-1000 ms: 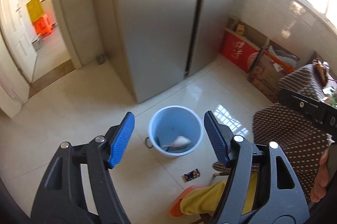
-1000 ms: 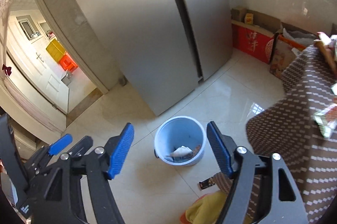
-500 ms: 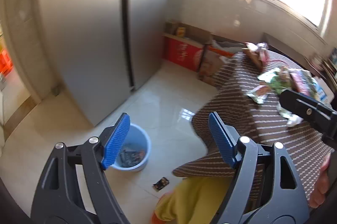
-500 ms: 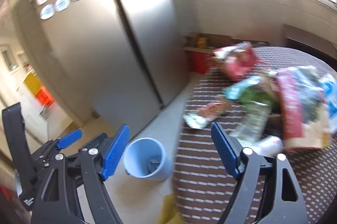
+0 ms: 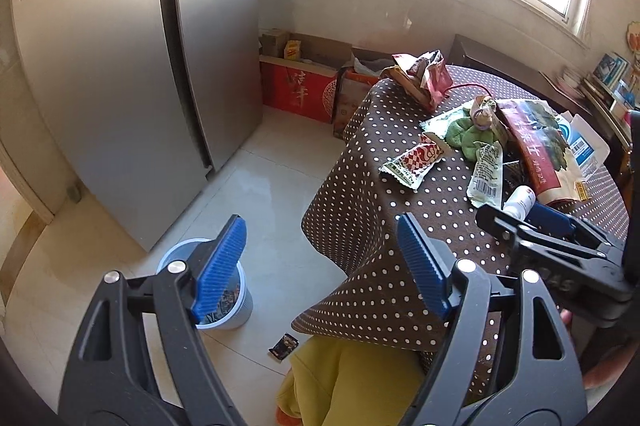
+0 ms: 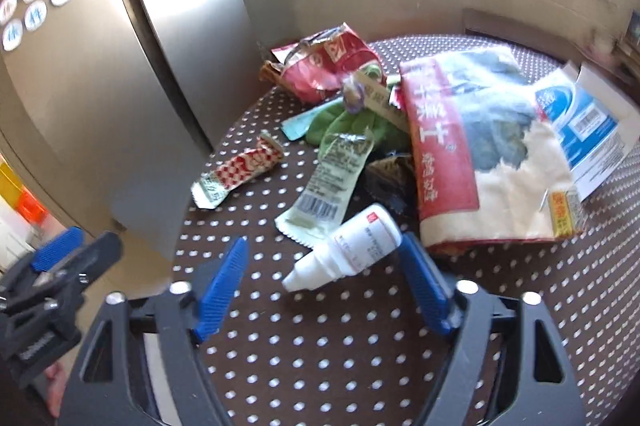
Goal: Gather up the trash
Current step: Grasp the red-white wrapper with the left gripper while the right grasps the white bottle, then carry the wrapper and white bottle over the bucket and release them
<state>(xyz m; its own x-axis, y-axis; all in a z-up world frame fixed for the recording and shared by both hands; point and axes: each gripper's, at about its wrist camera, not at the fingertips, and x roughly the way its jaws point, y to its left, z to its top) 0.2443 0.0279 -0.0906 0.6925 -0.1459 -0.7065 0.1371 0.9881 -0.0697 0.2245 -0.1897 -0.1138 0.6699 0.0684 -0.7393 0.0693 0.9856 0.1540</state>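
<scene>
On the dotted table [image 6: 320,366], near edge, the white bottle [image 6: 352,250] lies betw. the right gripper [image 6: 324,290] pads; jaws just closing, not touching yet; left gripper [image 5: 320,266] wide open, empty; blue bin [image 5: 240,310] waits on floor, far left, for trash.
</scene>
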